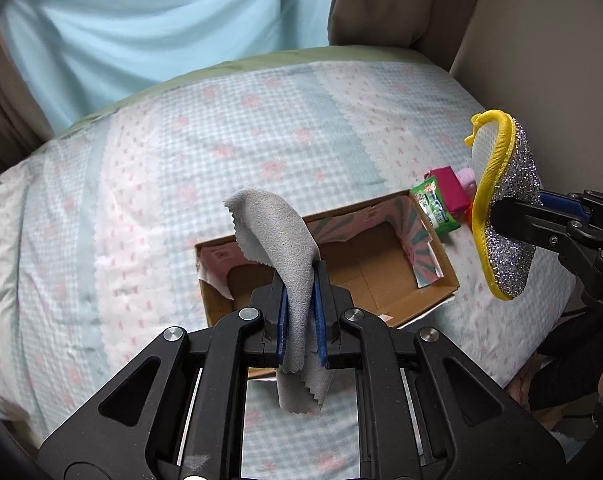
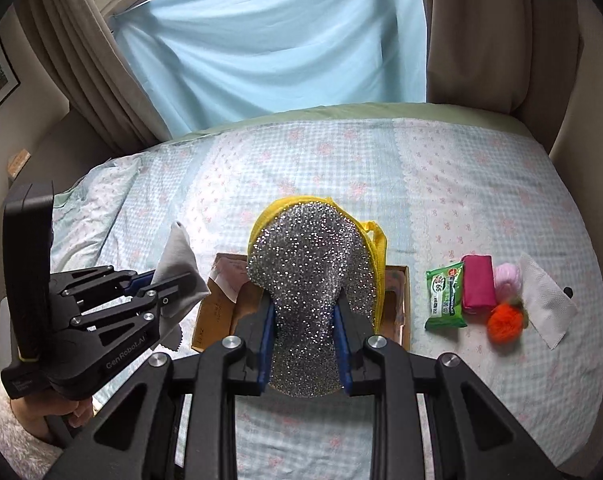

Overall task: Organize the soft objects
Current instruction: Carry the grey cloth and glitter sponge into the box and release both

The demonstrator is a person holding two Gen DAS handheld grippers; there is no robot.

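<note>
The left gripper (image 1: 301, 312) is clamped on a grey microfibre cloth with pinked edges (image 1: 289, 248), held above the near left corner of the open brown cardboard box (image 1: 381, 272) on the checked bed quilt (image 1: 141, 200). The right gripper (image 2: 305, 344) is clamped on a silver glitter scouring pad with yellow trim (image 2: 305, 280), held upright over the box's right half. The box lies directly below and ahead of both loads, its long axis left-right. Judged next: lower and release.

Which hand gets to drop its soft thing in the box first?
Probably the left. Its tongs hold the grey cloth right over the open cardboard box, while the right tongs hold the sparkly scrubber off past the box's edge.
</note>
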